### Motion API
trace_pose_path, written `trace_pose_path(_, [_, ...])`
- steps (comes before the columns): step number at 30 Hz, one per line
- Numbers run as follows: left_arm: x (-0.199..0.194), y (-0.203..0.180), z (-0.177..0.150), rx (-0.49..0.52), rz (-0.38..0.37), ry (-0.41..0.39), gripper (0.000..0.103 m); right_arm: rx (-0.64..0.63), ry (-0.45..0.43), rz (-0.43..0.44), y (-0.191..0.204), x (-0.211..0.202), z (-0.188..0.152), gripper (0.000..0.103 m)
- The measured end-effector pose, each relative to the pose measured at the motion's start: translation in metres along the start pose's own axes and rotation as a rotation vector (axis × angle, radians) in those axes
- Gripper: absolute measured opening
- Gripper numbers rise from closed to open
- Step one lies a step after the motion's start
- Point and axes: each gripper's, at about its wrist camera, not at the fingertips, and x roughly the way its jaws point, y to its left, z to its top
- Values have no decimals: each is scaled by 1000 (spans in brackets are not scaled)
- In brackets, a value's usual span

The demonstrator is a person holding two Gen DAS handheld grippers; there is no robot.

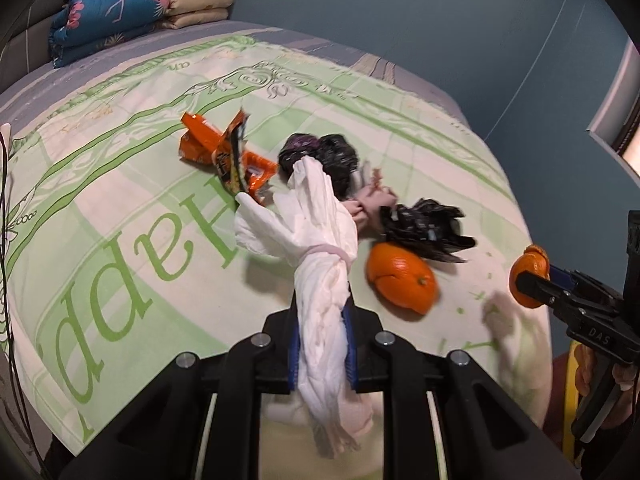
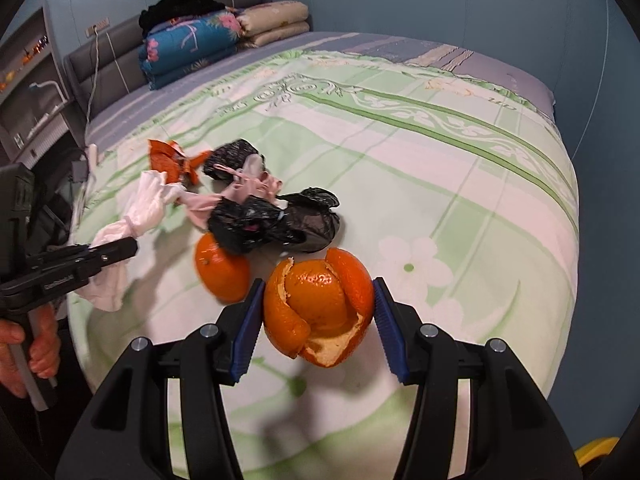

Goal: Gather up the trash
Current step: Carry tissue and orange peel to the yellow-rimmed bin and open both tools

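Note:
My left gripper (image 1: 322, 344) is shut on a bundle of white tissue (image 1: 316, 248) tied with a band, lifted above the bed; it also shows in the right wrist view (image 2: 136, 212). My right gripper (image 2: 318, 312) is shut on an orange peel (image 2: 320, 304), held above the bed; it also shows in the left wrist view (image 1: 530, 276). On the bed lie a whole orange (image 1: 402, 280), an orange snack wrapper (image 1: 224, 152), two crumpled black bags (image 1: 320, 160) (image 1: 424, 228) and a pink scrap (image 1: 370, 204).
The bed has a green and white cover (image 2: 420, 160). Folded blue and beige quilts (image 2: 208, 40) are stacked at the headboard. Blue walls surround the bed. A yellow object (image 2: 596, 454) shows at the bottom right below the bed's edge.

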Motion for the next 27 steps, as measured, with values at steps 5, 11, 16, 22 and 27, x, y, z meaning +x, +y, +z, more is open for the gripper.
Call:
trace_pose_path(5, [-15, -17, -3, 26, -38, -27, 16, 17, -36, 16, -2, -30, -7, 50])
trace_pose_path(11, [-36, -46, -7, 72, -87, -61, 16, 37, -91, 13, -10, -67, -18, 50])
trace_pose_path(16, [-49, -77, -12, 124, -132, -76, 16, 68, -138, -1, -21, -100, -30, 50])
trace_pose_path(22, [-64, -124, -18, 199, -197, -95, 16, 109, -201, -40, -41, -141, -48, 50])
trace_pose_path(27, [-74, -160, -24, 248, -247, -99, 16, 168, -265, -60, -62, -178, -65, 51])
